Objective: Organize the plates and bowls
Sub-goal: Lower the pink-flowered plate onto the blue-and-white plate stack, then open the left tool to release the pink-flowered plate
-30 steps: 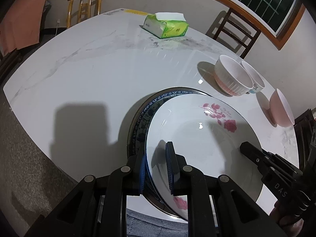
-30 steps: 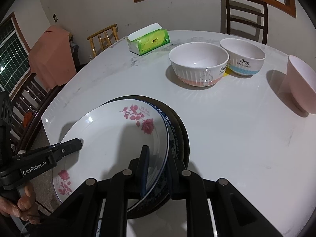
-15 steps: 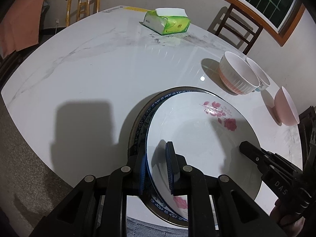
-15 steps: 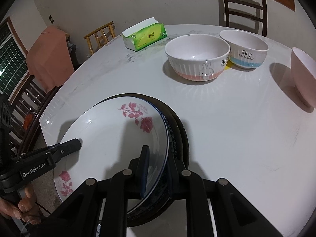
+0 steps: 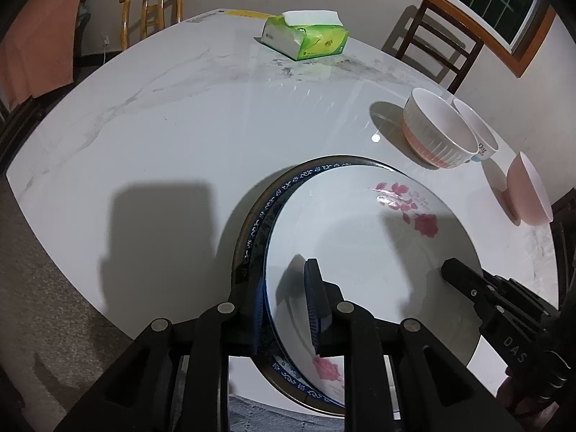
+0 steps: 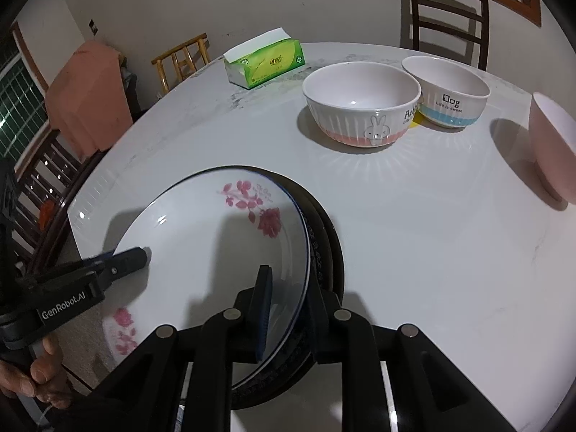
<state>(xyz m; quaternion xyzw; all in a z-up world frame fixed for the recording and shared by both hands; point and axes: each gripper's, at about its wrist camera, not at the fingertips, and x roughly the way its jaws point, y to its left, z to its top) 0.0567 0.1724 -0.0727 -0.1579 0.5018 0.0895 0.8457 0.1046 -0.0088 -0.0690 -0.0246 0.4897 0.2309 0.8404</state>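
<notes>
A stack of plates, with a white rose-print plate (image 5: 370, 252) (image 6: 216, 248) on top of a blue-patterned plate (image 5: 273, 201) and a dark plate (image 6: 333, 248), is held over the near edge of the white marble table (image 5: 180, 133). My left gripper (image 5: 284, 309) is shut on the stack's left rim. My right gripper (image 6: 288, 309) is shut on its right rim. A rabbit bowl (image 6: 361, 102), a "Dog" bowl (image 6: 446, 91) and a pink bowl (image 6: 554, 147) stand farther back on the right.
A green tissue box (image 5: 304, 37) (image 6: 264, 61) lies at the far side of the table. Wooden chairs (image 5: 432, 41) (image 6: 181, 59) stand around it. An orange cloth (image 6: 88, 97) hangs over a chair at the left.
Both grippers have carried the plate stack forward over the table, toward the bowls. The bowls and tissue box look nearer now. The grips have not changed.
</notes>
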